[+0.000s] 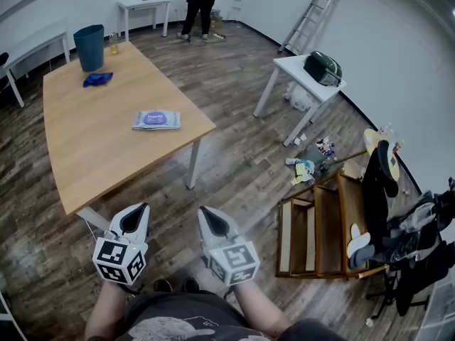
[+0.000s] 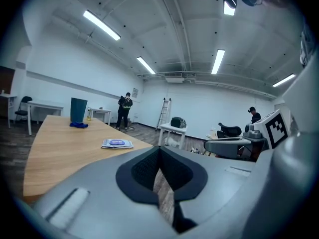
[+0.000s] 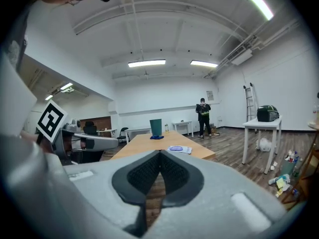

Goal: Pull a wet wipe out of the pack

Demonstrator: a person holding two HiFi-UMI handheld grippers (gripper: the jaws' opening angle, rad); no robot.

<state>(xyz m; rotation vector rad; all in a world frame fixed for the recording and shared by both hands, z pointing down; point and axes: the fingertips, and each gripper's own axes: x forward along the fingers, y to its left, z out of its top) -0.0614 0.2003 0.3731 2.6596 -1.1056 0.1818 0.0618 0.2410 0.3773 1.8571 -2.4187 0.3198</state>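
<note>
A flat wet wipe pack (image 1: 156, 120) with a purple label lies near the right edge of the long wooden table (image 1: 92, 148). It also shows far ahead in the left gripper view, wipe pack (image 2: 117, 143), and in the right gripper view, wipe pack (image 3: 178, 149). My left gripper (image 1: 135, 213) and right gripper (image 1: 210, 216) hang side by side over the floor, short of the table's near end. Both are shut with nothing between the jaws, as seen at the left gripper (image 2: 159, 152) and the right gripper (image 3: 160, 156).
A teal bin (image 1: 90, 47), a blue cloth (image 1: 97, 79) and a small bottle (image 1: 114, 43) stand at the table's far end. To the right are a white side table (image 1: 302, 77) with a dark bag, a ladder (image 1: 307, 18) and a wooden rack (image 1: 323, 226). A person (image 1: 201, 2) stands far back.
</note>
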